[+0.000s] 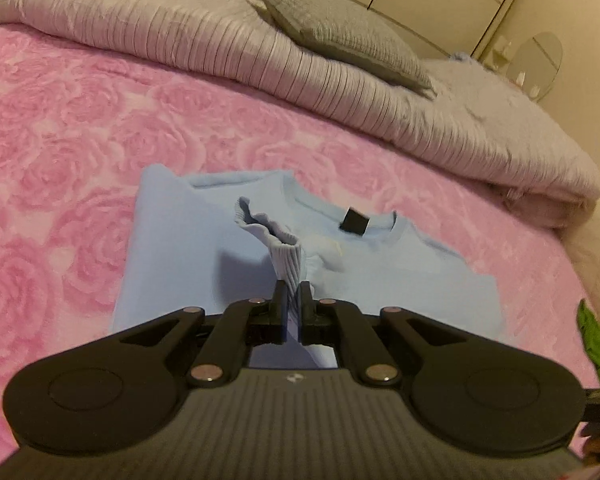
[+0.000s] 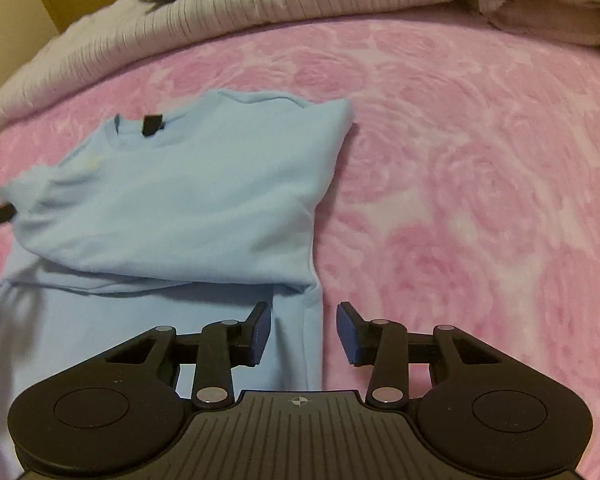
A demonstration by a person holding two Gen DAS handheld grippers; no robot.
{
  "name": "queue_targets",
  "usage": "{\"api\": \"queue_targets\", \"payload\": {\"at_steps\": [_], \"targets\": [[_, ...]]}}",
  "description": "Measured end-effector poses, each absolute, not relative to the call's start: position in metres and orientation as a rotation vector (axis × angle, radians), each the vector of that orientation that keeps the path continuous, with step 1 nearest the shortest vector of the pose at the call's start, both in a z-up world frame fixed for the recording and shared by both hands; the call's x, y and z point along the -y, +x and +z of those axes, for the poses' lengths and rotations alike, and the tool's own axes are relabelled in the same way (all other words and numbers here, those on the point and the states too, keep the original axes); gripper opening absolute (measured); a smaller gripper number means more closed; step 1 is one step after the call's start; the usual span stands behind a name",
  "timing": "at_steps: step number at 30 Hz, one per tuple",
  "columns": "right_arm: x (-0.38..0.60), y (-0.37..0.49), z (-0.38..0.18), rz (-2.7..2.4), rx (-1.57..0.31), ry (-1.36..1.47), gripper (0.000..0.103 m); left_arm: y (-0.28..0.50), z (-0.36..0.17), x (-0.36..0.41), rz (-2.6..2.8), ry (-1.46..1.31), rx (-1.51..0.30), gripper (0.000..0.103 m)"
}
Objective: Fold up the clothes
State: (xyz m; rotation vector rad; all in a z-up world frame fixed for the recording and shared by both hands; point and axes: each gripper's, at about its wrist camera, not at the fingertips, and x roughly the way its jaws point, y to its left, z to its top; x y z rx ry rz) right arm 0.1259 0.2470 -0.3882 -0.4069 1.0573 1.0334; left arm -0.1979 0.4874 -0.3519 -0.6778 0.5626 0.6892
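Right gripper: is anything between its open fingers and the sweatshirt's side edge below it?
Nothing visible. The right gripper hangs open over the light blue sweatshirt, whose folded side edge lies between its fingers, with only pink blanket beside it.

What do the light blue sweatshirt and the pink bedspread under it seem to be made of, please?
Light blue sweatshirt: likely matte cotton-type jersey, with smooth soft folds and a ribbed cuff. Pink bedspread: probably plush fleece, given its fuzzy embossed rose pattern.

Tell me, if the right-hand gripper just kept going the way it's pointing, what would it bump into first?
Most likely the folded side edge of the light blue sweatshirt, which lies just ahead of the open right gripper. The pink bedspread sits right beside that edge, so depth makes this uncertain.
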Motion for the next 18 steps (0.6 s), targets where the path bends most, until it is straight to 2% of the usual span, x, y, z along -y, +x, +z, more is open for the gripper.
{"api": "queue_targets", "payload": {"at_steps": [3, 4, 10, 14, 18], "targets": [[-0.252, 0.128, -0.399, 1.029, -1.078, -0.408, 0.039, -0.206, -0.346, -0.487, 0.693, -0.678, -0.541, 0.001], [-0.251, 0.128, -0.401, 1.019, -1.076, -0.421, 0.011, -0.208, -0.349, -0.489, 0.704, -0.68, -0.551, 0.001], [-0.25, 0.127, -0.403, 0.981, -1.082, -0.438, 0.011, -0.211, -0.387, -0.493, 0.743, -0.651, -0.703, 0.002], [-0.254, 0.116, -0.402, 1.008, -1.025, -0.52, 0.011, -0.205, -0.374, -0.488, 0.723, -0.536, -0.641, 0.002], [-0.249, 0.111, -0.41, 1.021, -1.038, -0.529, 0.011, -0.212, -0.4, -0.497, 0.75, -0.534, -0.748, 0.006]]}}
